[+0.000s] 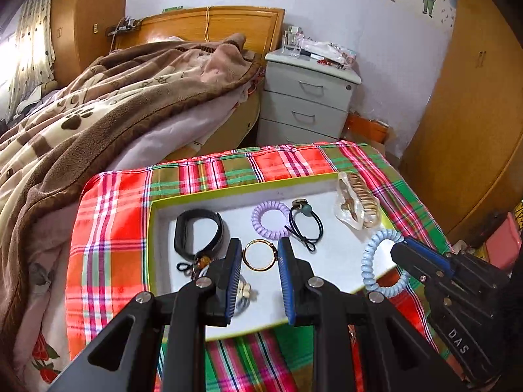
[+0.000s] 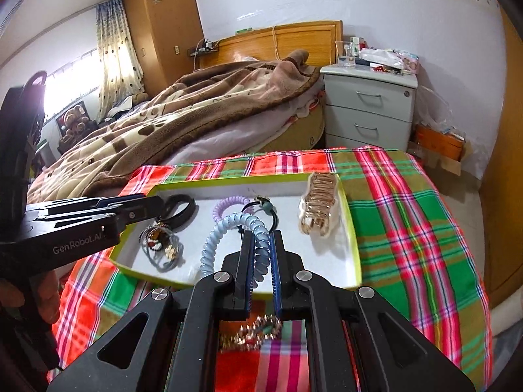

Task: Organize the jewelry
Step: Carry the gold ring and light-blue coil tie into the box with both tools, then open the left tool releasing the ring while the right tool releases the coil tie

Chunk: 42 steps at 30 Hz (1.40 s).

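A shallow white tray with a yellow-green rim [image 1: 228, 192] [image 2: 353, 228] lies on a plaid cloth. In it are a black band [image 1: 196, 228] [image 2: 181, 207], a purple coil tie [image 1: 269, 219] [image 2: 227, 204], a black elastic with a bead [image 1: 305, 220], a gold ring [image 1: 260, 254], a gold clip [image 1: 358, 204] [image 2: 318, 202] and a grey charm tie [image 2: 160, 245]. My left gripper [image 1: 258, 250] is open, its fingers on either side of the gold ring. My right gripper [image 2: 261, 241] [image 1: 405, 250] is shut on a light blue coil tie [image 2: 225, 232] [image 1: 372, 261] above the tray's near right corner.
A beaded gold bracelet [image 2: 251, 331] lies on the plaid cloth [image 1: 108, 228] in front of the tray. A bed with a brown blanket [image 1: 98, 104] is to the left. A grey drawer unit [image 1: 307, 98] stands behind, and wooden wardrobes [image 1: 474, 130] to the right.
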Each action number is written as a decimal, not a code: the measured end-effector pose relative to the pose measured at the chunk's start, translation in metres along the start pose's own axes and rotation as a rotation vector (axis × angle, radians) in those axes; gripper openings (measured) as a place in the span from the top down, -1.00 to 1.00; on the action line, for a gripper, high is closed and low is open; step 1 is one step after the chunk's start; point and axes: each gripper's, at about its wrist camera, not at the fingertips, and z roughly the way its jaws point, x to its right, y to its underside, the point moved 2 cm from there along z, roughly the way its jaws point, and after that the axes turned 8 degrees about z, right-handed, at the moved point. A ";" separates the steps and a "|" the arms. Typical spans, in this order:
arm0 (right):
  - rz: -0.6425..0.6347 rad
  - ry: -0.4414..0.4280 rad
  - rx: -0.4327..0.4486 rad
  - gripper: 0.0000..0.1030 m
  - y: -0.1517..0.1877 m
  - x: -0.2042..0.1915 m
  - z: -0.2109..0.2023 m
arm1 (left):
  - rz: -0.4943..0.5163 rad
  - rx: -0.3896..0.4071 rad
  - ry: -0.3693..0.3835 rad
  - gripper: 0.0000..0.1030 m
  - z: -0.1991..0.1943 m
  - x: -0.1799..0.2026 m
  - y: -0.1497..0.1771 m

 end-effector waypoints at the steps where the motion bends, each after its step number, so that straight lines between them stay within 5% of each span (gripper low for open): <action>1: 0.002 0.004 -0.010 0.82 -0.001 -0.001 0.005 | -0.003 -0.008 0.008 0.54 0.005 -0.001 -0.002; 19: -0.021 0.050 -0.123 0.82 0.007 0.001 0.058 | 0.002 -0.121 -0.002 0.54 0.071 -0.003 -0.001; 42: -0.039 0.073 -0.161 0.81 0.013 0.002 0.070 | -0.007 -0.159 -0.008 0.53 0.087 -0.002 0.006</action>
